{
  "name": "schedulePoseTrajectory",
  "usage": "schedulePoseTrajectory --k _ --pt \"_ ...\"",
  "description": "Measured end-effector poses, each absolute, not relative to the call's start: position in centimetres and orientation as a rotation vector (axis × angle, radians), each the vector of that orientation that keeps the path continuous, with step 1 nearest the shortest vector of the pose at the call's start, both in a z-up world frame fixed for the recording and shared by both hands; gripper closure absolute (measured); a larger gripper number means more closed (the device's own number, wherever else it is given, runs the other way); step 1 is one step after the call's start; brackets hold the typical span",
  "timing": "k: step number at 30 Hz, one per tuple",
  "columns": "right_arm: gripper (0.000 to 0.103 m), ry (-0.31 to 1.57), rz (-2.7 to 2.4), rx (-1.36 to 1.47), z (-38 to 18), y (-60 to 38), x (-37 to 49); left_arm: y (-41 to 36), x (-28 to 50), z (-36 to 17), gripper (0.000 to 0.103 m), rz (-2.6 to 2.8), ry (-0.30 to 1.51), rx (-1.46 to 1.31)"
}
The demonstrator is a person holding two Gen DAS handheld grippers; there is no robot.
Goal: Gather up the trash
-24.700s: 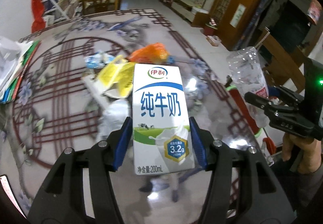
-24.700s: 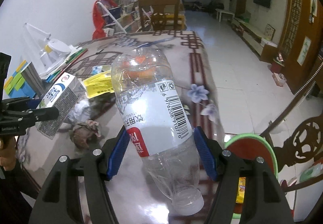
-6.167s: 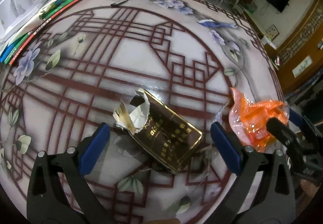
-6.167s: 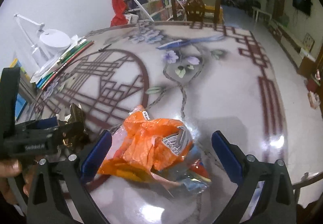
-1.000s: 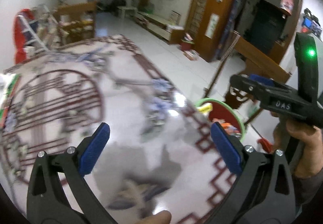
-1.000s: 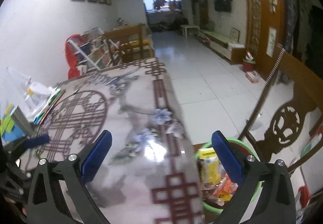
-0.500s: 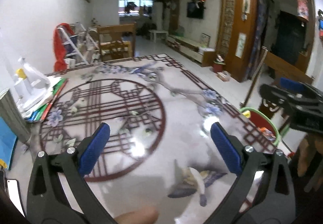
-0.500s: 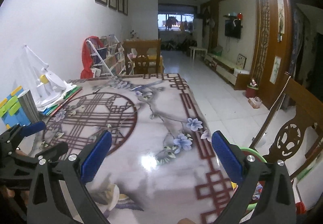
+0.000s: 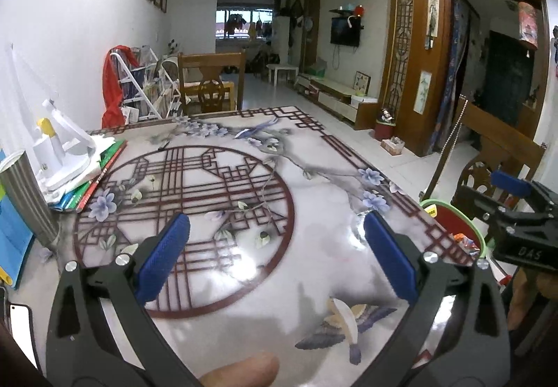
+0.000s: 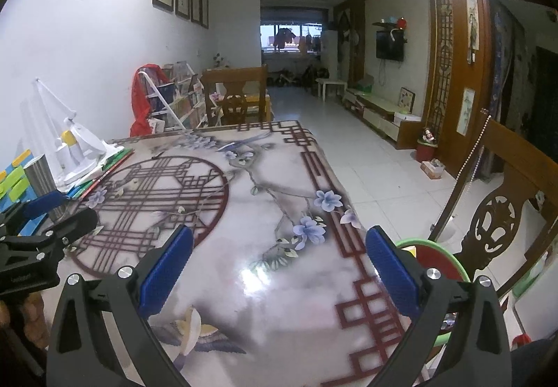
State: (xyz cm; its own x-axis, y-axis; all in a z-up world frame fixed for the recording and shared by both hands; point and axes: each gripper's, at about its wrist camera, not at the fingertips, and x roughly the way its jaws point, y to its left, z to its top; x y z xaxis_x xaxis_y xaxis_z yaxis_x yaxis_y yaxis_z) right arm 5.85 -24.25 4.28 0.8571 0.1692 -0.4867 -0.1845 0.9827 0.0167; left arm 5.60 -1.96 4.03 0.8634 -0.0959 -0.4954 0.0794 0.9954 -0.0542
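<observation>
My left gripper is open above the patterned table, with nothing between its blue pads. My right gripper is open too and holds nothing; in the left wrist view it shows at the right edge. A red bin with a green rim stands on the floor off the table's right side, with trash inside. In the right wrist view the bin sits partly behind my right finger. No loose trash shows on the tabletop.
A white desk lamp stands on coloured books at the table's left edge, next to a grey cup. A wooden chair is beside the bin. Another chair stands at the far end.
Both views have steadied and lifted slightly to look level along the table. My grippers stay open and empty; the right gripper sits a little higher at the left view's edge.
</observation>
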Motion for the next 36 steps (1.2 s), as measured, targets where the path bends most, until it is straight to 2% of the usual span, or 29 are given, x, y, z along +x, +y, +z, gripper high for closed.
schedulePoseTrajectory --k 36 --pt "0.007 0.508 0.181 -0.031 3.60 -24.63 5.51 -2.31 5.53 3.09 0.005 -0.102 0.548 -0.044"
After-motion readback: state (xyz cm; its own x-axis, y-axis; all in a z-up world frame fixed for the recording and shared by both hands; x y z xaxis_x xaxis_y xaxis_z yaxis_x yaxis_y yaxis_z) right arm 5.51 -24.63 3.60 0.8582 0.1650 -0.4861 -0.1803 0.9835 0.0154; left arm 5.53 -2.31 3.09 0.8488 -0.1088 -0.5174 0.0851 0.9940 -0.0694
